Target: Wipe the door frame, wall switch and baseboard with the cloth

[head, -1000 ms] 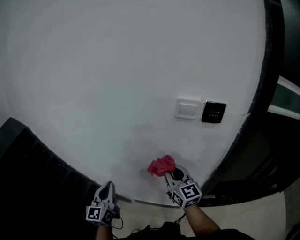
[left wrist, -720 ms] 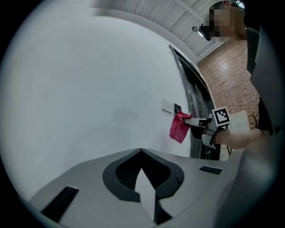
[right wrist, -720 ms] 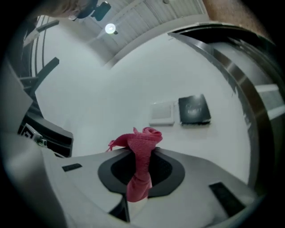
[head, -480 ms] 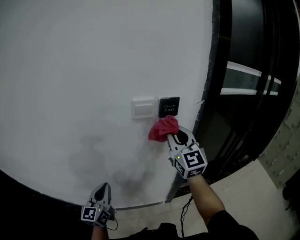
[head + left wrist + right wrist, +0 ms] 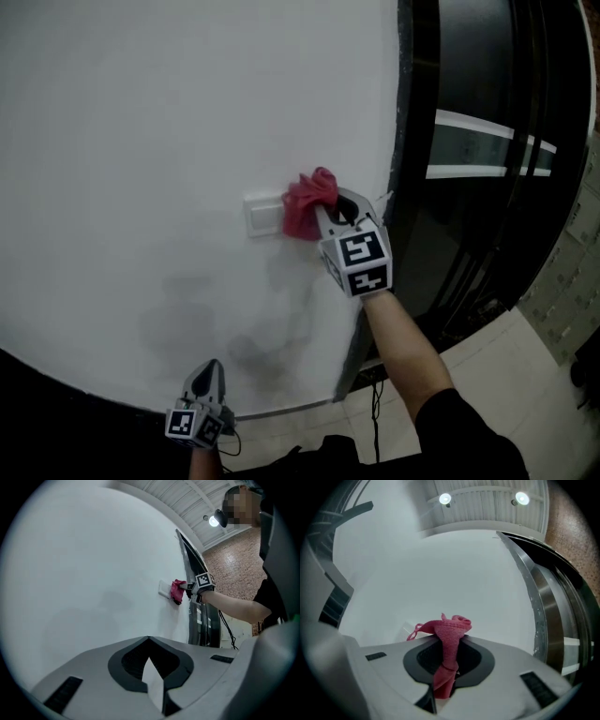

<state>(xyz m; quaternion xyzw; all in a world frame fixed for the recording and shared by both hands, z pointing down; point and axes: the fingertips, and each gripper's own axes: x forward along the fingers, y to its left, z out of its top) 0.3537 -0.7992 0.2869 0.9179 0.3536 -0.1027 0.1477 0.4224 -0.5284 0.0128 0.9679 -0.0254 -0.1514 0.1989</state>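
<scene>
Where pinched, the red cloth [image 5: 305, 202] is crumpled.

Grey left tool [image 5: 210, 369] and right tool [image 5: 325, 212], marker-cubed — black sleeve [image 5: 461, 433].

We see a pinkish-red cloth [image 5: 307, 199] against a white wall [image 5: 159, 131], by a white switch [image 5: 262, 217] and a black door frame [image 5: 412, 141]. Our grey right gripper [image 5: 330, 208] and left gripper [image 5: 210, 370] carry black-and-white square markers on their cubes.

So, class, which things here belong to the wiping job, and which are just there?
Job: red cloth, right gripper shut on it, white wall switch, dark door frame.
Just there: left gripper, idle and shut; ceiling lights; brick wall.
</scene>
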